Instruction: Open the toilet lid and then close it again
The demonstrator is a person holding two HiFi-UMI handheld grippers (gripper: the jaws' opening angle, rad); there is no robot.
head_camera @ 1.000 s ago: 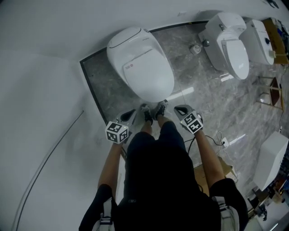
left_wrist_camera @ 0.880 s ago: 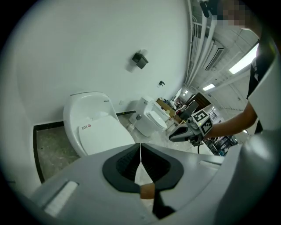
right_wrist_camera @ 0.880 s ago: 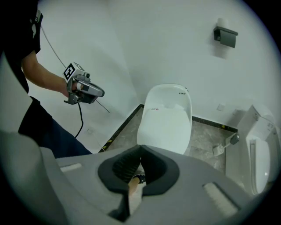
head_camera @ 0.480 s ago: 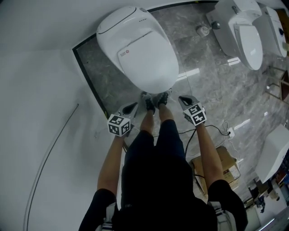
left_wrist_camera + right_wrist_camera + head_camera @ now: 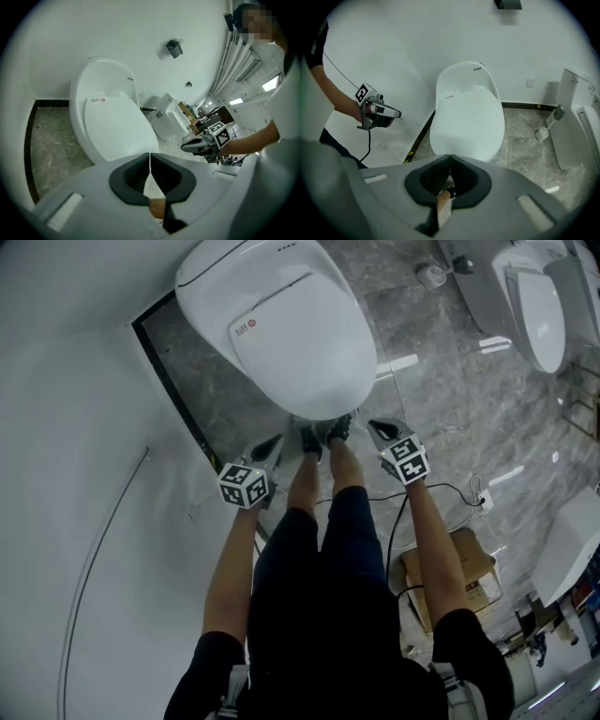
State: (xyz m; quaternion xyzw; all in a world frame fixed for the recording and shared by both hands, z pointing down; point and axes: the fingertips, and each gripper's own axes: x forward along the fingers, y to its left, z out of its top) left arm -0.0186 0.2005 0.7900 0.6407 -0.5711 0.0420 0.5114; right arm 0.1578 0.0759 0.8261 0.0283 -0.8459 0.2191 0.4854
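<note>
White, glossy plastic is what worries me most: the oval toilet lid (image 5: 300,343) lies shut and flat on its bowl, straight ahead of me and just beyond my dark shoes (image 5: 307,440). My left claw (image 5: 275,442) and my right claw (image 5: 374,427) hang either side of my legs, near the lid's front but apart from it. Each has its jaws pressed together with nothing between them.

With closed tips on so smooth a surface, I judge that a push under the front lip could skid off. It could also catch the seat along with the lid and raise both. Once up, a lid let go too soon would likely slam. The thin black cable (image 5: 369,143) trailing from my left claw could snag on my leg as I reach.

I cannot make out the seam between lid and seat in any view. In both gripper views my own grey housing covers the lid's front rim. The head view cuts off the toilet's rear, and neither gripper view shows the hinge clearly.
</note>
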